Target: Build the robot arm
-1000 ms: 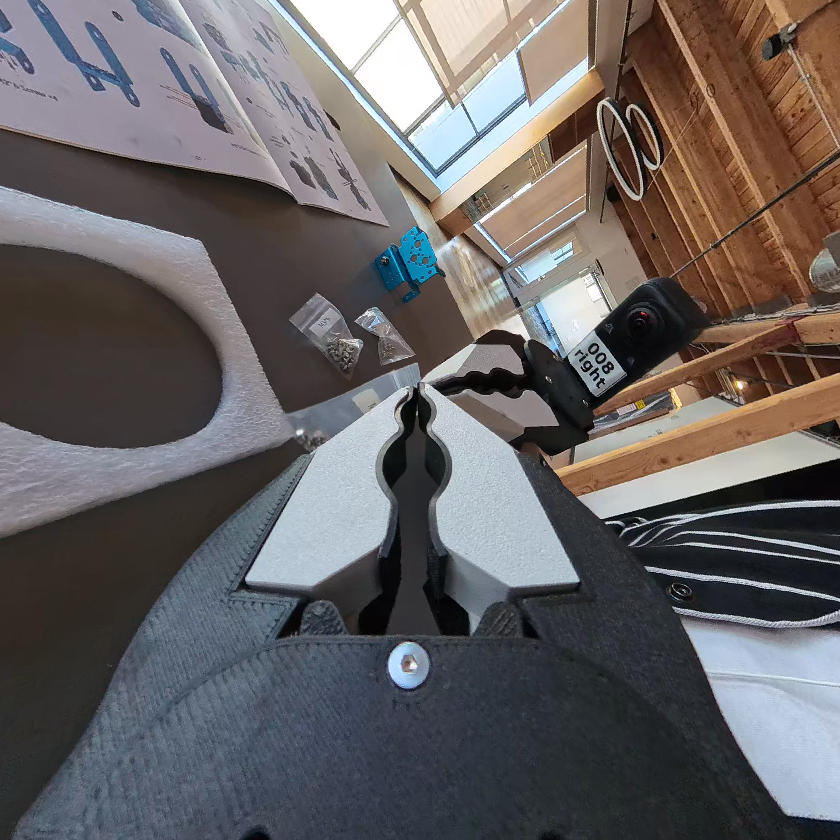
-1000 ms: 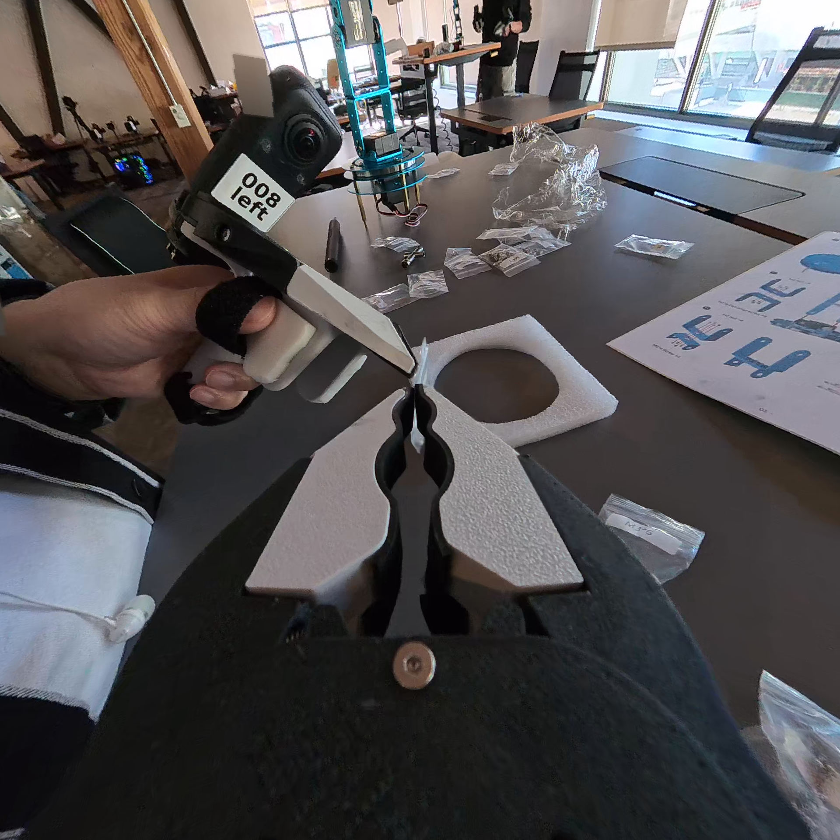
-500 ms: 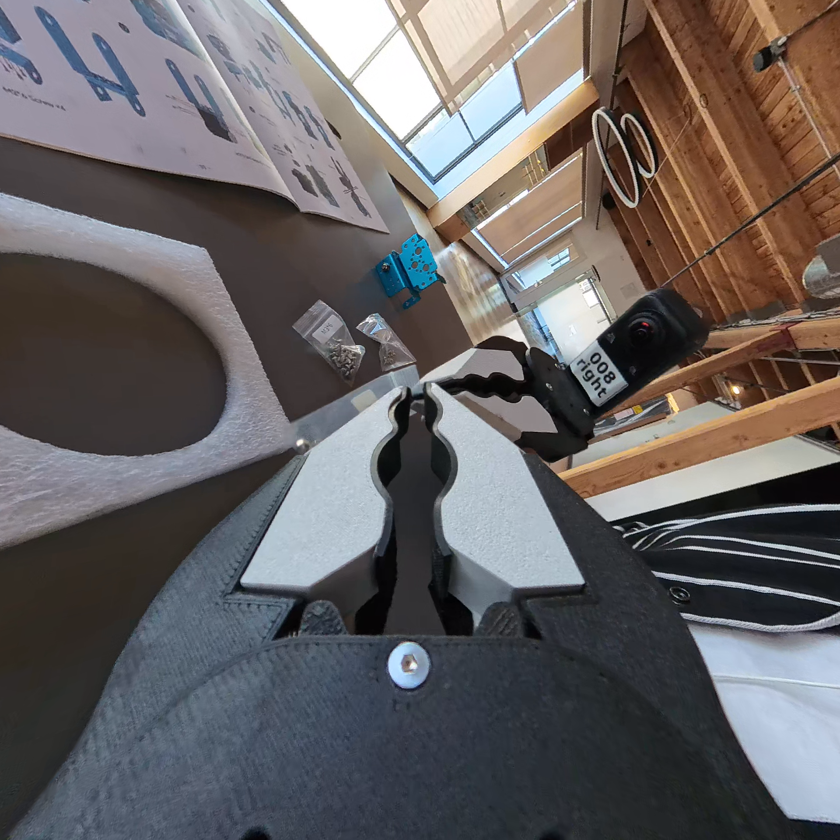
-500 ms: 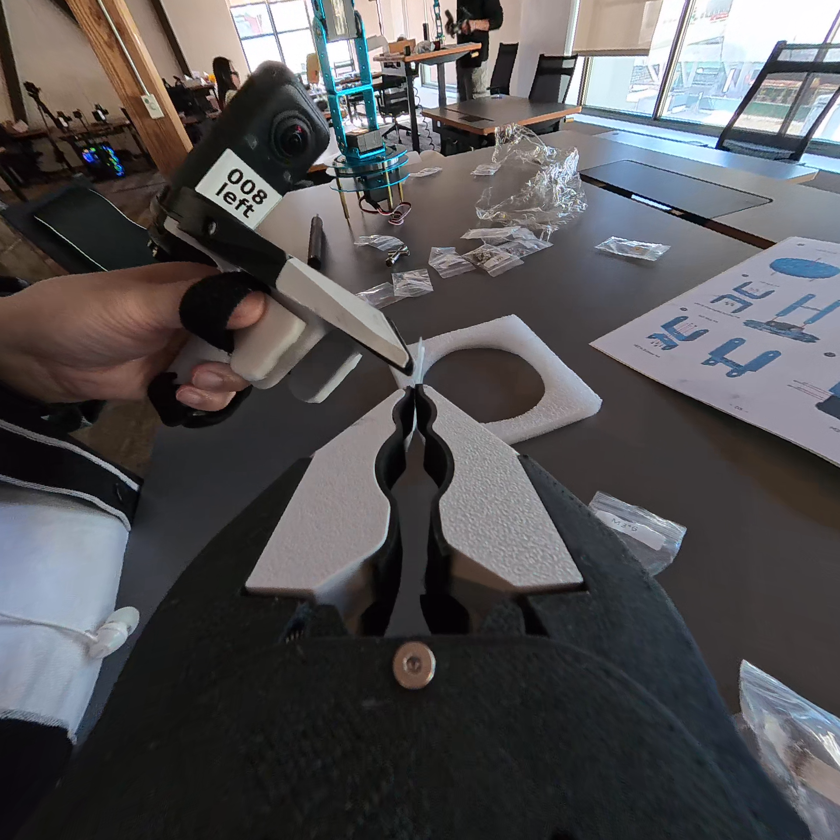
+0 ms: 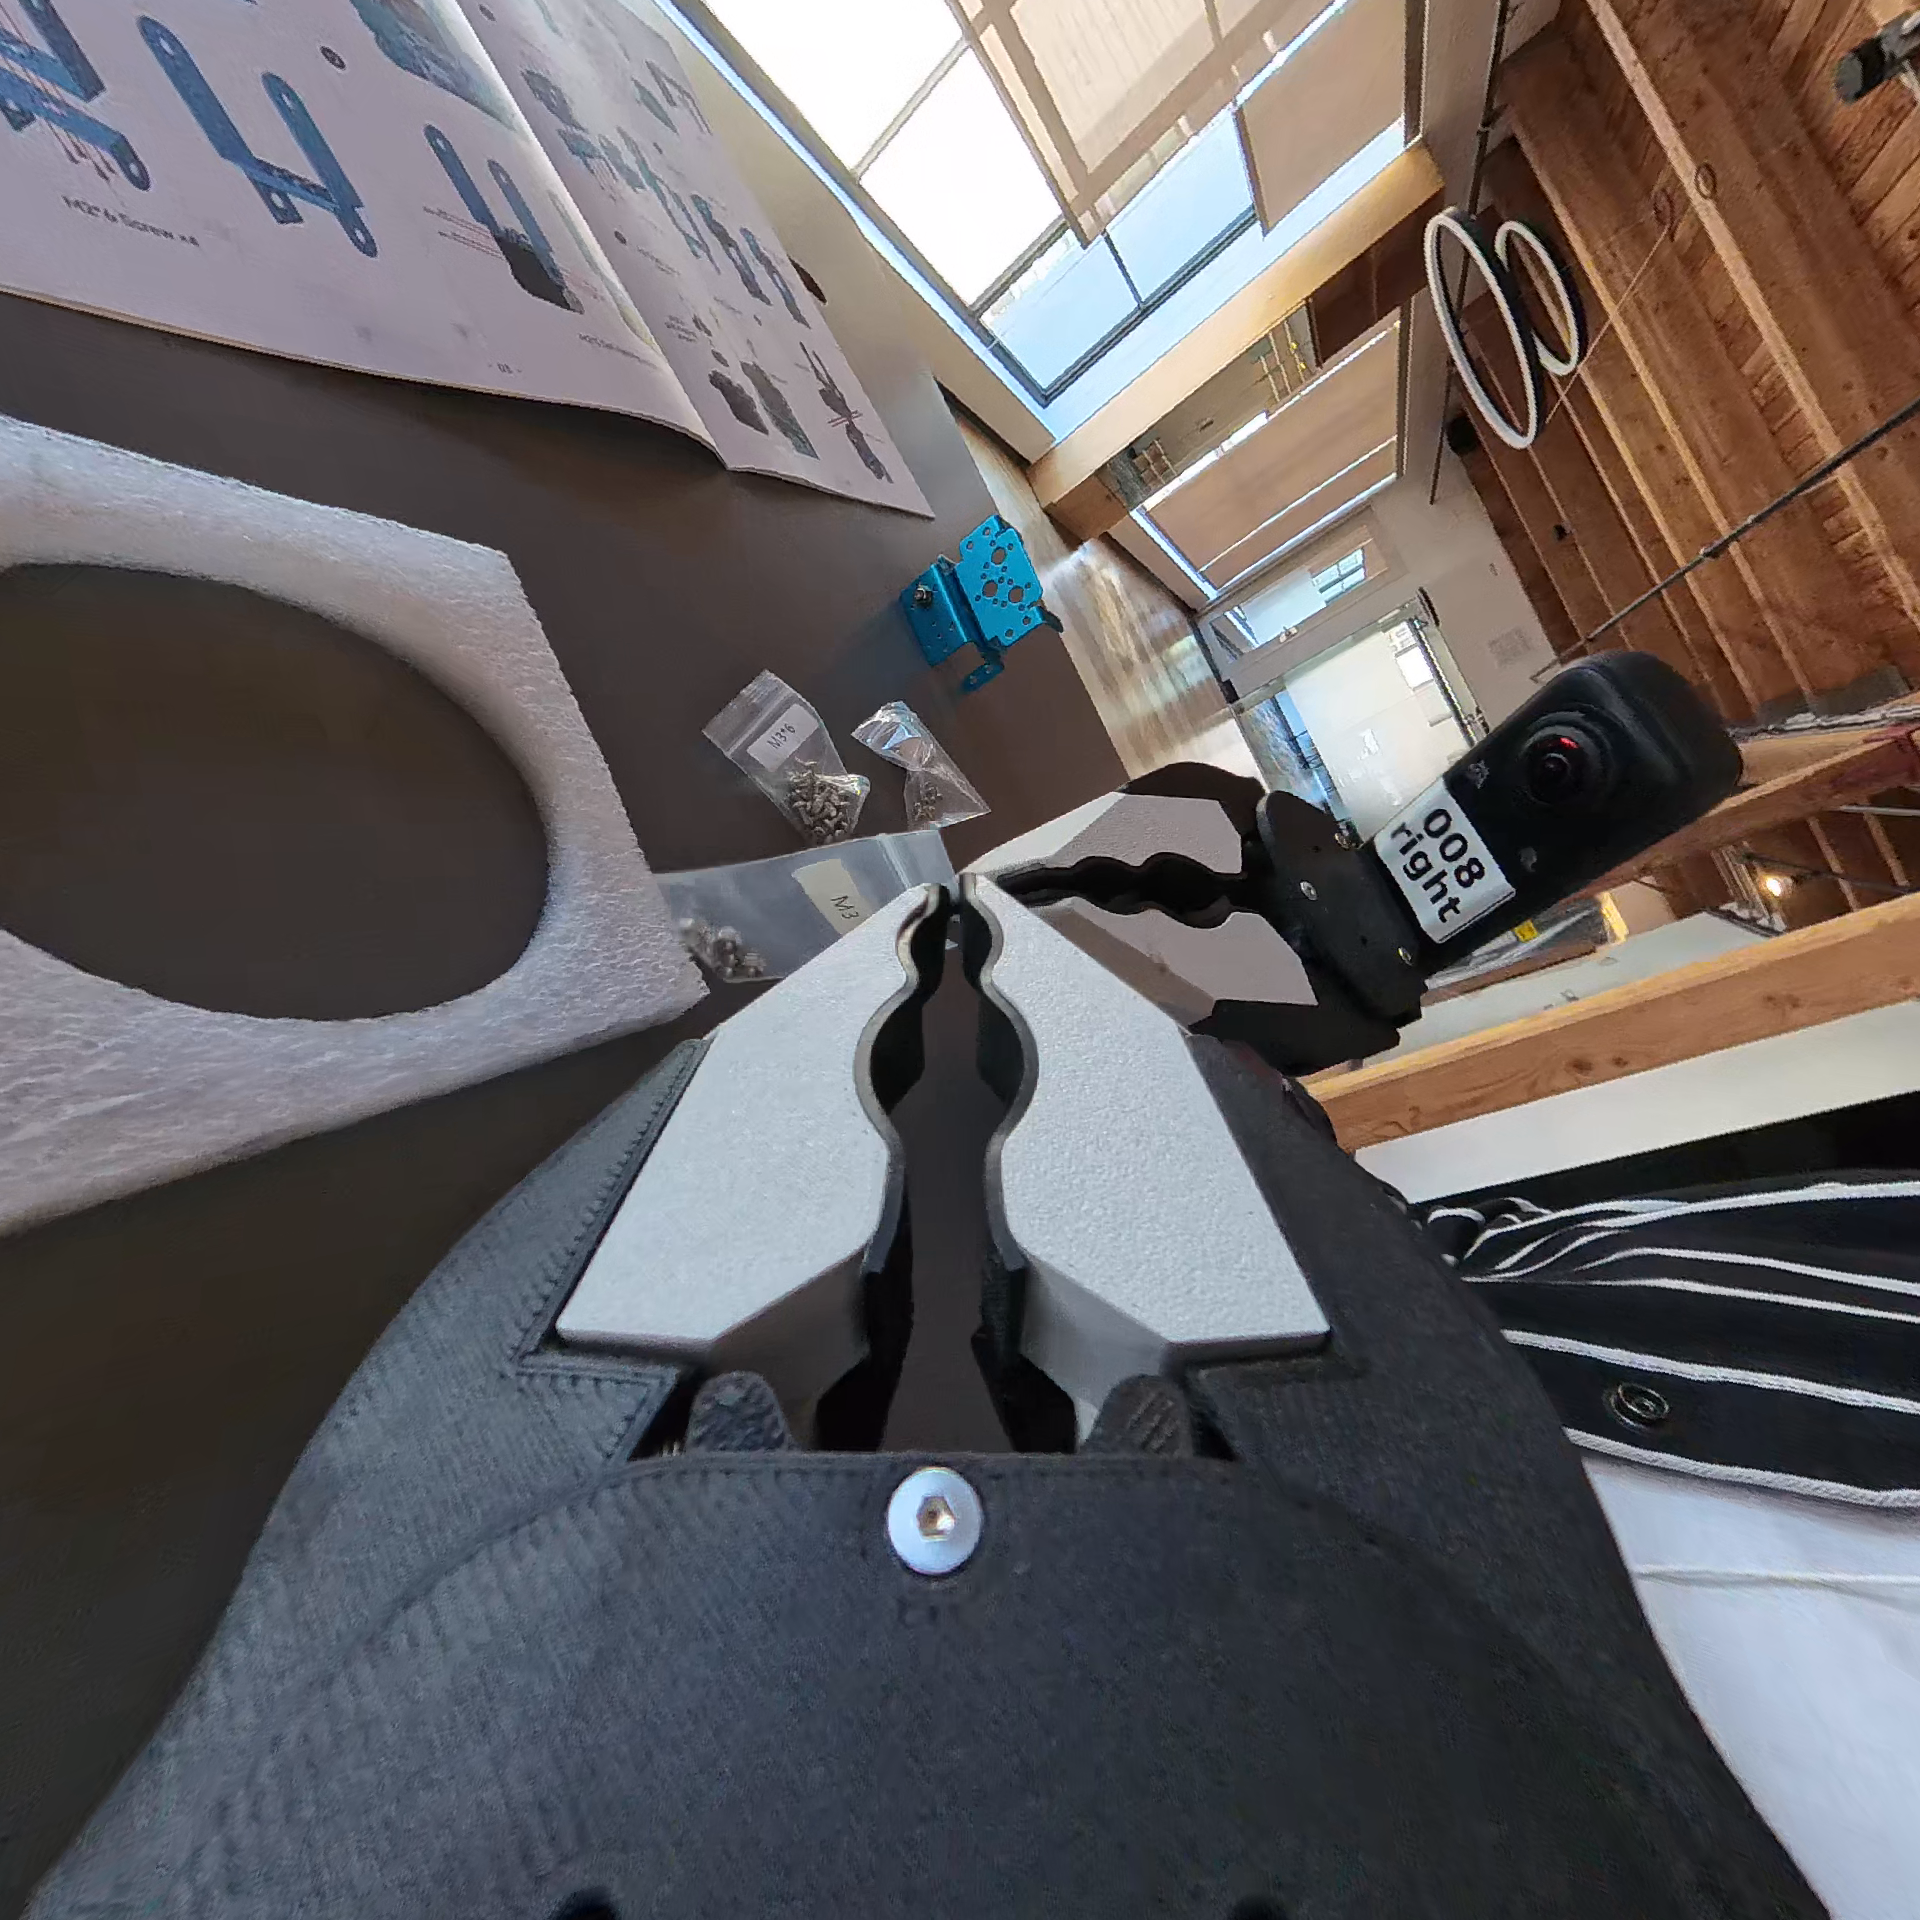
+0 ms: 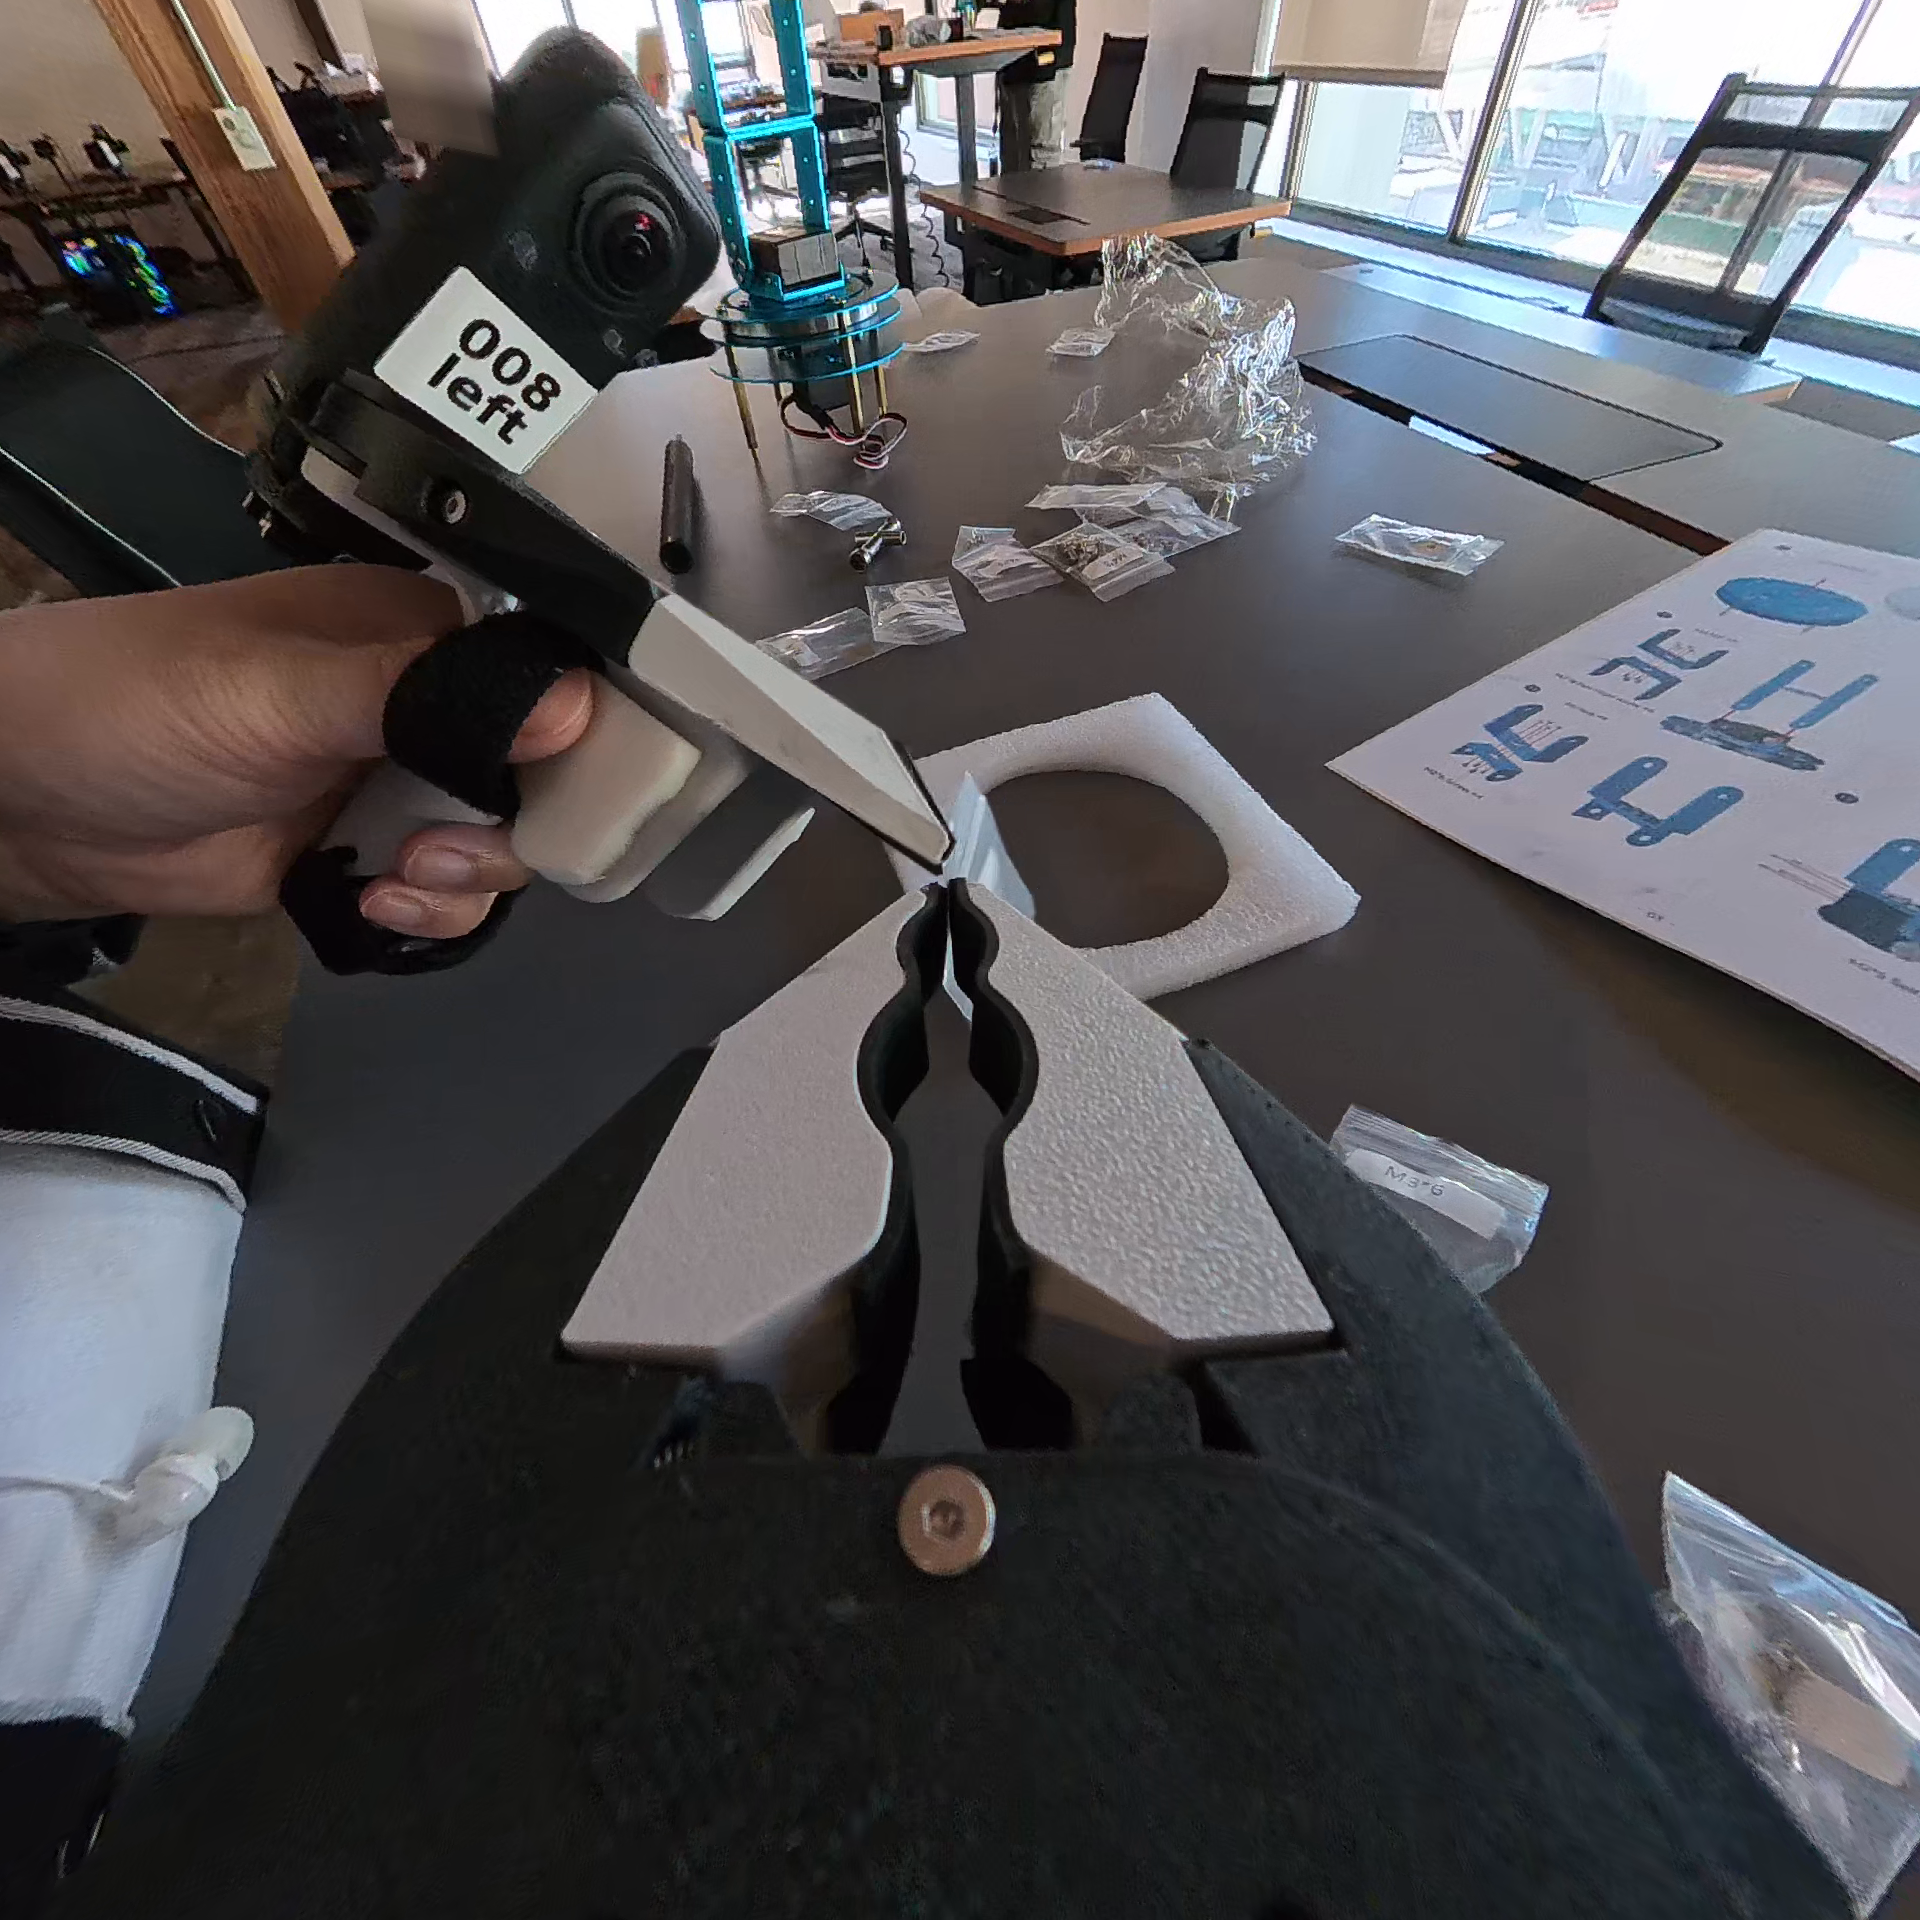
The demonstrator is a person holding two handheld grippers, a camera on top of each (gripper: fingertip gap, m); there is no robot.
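Note:
A small clear zip bag (image 5: 800, 904) with a white label and a few screws in its corner is held in the air between both grippers. My left gripper (image 5: 951, 896) is shut on one edge of it. My right gripper (image 6: 951, 902) is shut on the edge next to it, and the bag (image 6: 982, 842) shows edge-on just above its tips. The two grippers' tips nearly touch: the right gripper (image 5: 1013, 883) comes in from the right in the left wrist view. In the right wrist view the left gripper (image 6: 938, 860) comes in from the upper left, held by a hand (image 6: 208, 727).
On the dark table (image 6: 1351, 1039) below lies a white foam square with a round hole (image 6: 1278, 862), also in the left wrist view (image 5: 312, 1081). There is a printed sheet (image 6: 1662, 748), a blue bracket (image 5: 977, 603), several screw bags (image 5: 800, 769) (image 6: 1444, 1195), crumpled plastic (image 6: 1184, 395), a black rod (image 6: 677, 499) and a blue tower (image 6: 790, 260). The grippers are tip to tip, or close to it.
Both grippers stay shut on the bag. The pair has shifted slightly, the right gripper has swung a little outward, and more of the bag shows left of my left tips.

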